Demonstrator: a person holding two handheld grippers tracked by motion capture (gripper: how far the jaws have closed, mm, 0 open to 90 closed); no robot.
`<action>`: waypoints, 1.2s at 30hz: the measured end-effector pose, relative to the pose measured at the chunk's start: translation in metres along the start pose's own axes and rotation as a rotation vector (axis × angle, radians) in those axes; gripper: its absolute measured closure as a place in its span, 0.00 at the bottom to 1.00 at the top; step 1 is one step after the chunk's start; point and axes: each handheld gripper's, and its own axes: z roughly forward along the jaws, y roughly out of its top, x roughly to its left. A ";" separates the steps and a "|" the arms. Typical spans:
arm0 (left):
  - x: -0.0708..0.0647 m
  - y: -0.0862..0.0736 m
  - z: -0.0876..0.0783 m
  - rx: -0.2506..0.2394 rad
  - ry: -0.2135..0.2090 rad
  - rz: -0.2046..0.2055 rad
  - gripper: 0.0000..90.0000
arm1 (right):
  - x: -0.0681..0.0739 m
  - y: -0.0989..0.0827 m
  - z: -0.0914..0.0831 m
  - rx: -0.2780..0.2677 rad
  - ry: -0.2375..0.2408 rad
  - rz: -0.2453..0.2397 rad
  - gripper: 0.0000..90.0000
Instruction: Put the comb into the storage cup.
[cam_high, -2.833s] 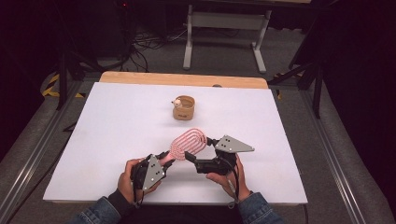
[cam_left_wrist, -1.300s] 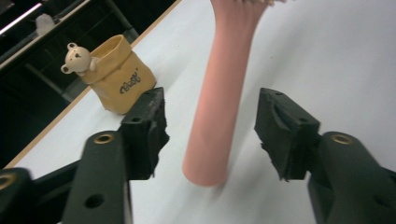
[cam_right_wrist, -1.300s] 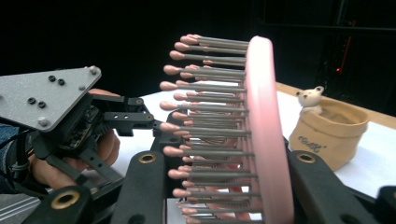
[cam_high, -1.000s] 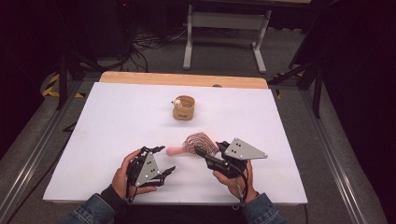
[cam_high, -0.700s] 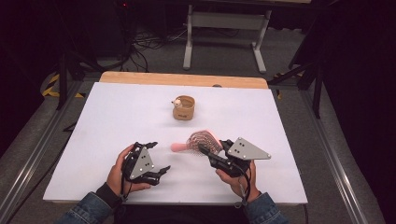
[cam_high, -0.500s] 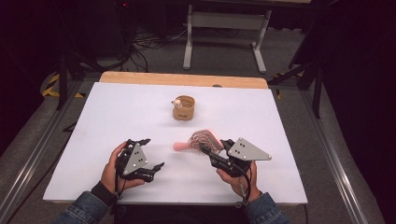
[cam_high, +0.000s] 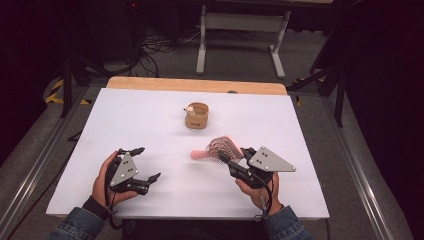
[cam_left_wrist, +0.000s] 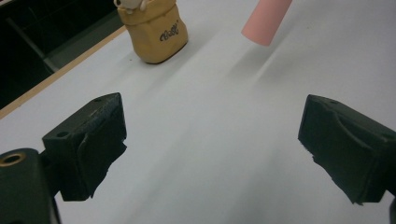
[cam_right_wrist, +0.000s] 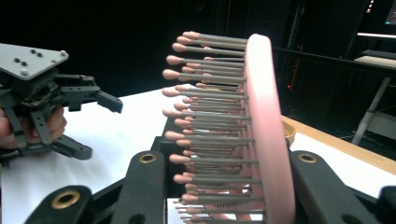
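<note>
A pink hairbrush (cam_high: 221, 146) is held up off the white table (cam_high: 140, 115), and my right gripper (cam_high: 231, 162) is shut on its head. Its handle (cam_high: 198, 155) points left. In the right gripper view the brush (cam_right_wrist: 267, 126) stands on edge between the jaws, bristles (cam_right_wrist: 210, 116) facing left. My left gripper (cam_high: 149, 162) hovers open at the front left, nothing between its fingers. The left gripper view shows its gripper (cam_left_wrist: 210, 149) open wide, with the pink handle tip (cam_left_wrist: 266, 21) ahead. A small tan pot (cam_high: 196, 115) (cam_left_wrist: 152, 28) stands mid-table.
A wooden strip (cam_high: 195, 85) borders the table's far edge. Behind it on the floor stand a white metal frame (cam_high: 240, 22) and cables (cam_high: 160, 47). The left gripper (cam_right_wrist: 46, 107) appears to the left in the right gripper view.
The left gripper has left the brush handle and moved left, open. The right gripper kept the brush and turned it, so the handle now points left.
</note>
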 end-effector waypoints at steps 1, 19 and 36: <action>0.001 -0.002 -0.003 -0.001 0.006 -0.009 0.10 | -0.001 0.000 0.000 -0.005 -0.004 0.003 0.70; 0.008 -0.021 -0.024 -0.017 0.011 -0.094 0.08 | -0.017 0.012 0.003 -0.004 -0.092 -0.009 0.70; 0.009 -0.022 -0.029 -0.026 0.011 -0.082 0.07 | -0.047 0.041 0.017 -0.018 -0.214 -0.010 0.70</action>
